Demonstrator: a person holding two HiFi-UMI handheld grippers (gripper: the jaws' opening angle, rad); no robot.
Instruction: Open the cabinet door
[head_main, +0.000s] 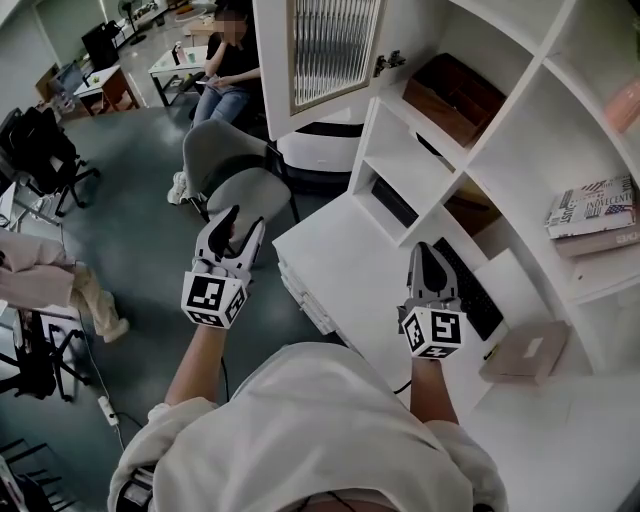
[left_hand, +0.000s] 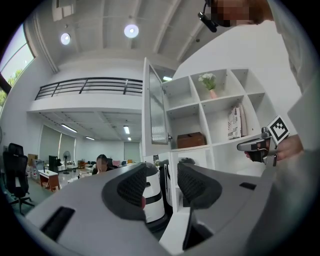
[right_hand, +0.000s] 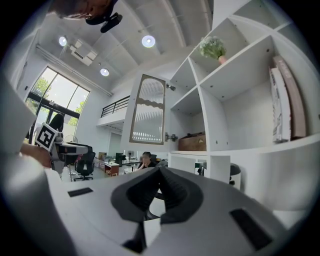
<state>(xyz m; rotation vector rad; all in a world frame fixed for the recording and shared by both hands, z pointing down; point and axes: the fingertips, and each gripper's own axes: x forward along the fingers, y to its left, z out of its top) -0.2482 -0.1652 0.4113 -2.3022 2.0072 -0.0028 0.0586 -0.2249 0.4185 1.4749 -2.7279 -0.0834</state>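
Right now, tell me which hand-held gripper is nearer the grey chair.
Left. The left hand-held gripper hangs over the floor just short of the grey chair. The right hand-held gripper is over the white desk, farther off to the side.

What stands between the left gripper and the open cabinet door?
In the head view, a grey chair and a white round machine stand on the floor between the left gripper and the cabinet door.

I see my white shirt (head_main: 310, 420), plus grey left gripper (head_main: 240, 228) and right gripper (head_main: 427, 252), each capped with a black-and-white marker cube (head_main: 213, 298).
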